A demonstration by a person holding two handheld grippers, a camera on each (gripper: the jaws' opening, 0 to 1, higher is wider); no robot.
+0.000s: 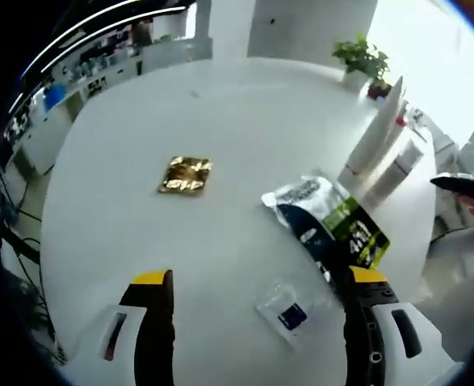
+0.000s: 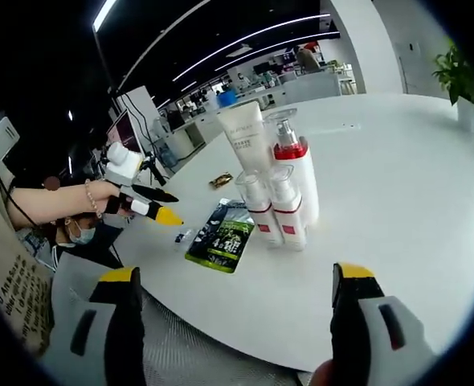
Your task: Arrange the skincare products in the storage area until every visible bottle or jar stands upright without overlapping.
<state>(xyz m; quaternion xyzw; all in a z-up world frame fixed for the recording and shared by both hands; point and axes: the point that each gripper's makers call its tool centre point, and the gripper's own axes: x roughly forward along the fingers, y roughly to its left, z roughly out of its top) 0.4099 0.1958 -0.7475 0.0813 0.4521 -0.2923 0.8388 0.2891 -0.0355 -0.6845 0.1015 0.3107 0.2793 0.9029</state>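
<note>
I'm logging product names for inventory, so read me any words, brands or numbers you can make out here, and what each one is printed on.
None can be read.
White tube: grey lettering, too blurred.
Dark and green sachet: printing too small to read.
Gold packet: no legible text.
Small clear sachet: dark label, unreadable.
Red-banded bottles: no visible wording.

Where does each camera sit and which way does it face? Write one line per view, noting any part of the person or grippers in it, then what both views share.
Left gripper view: rides the left gripper, jaws apart, looking down across the white table at a gold packet and a green-black sachet.
Right gripper view: rides the right gripper, jaws apart, facing the upright bottles; a person's hand holds the left gripper.
Shared: table, sachet, bottles, potted plant.
</note>
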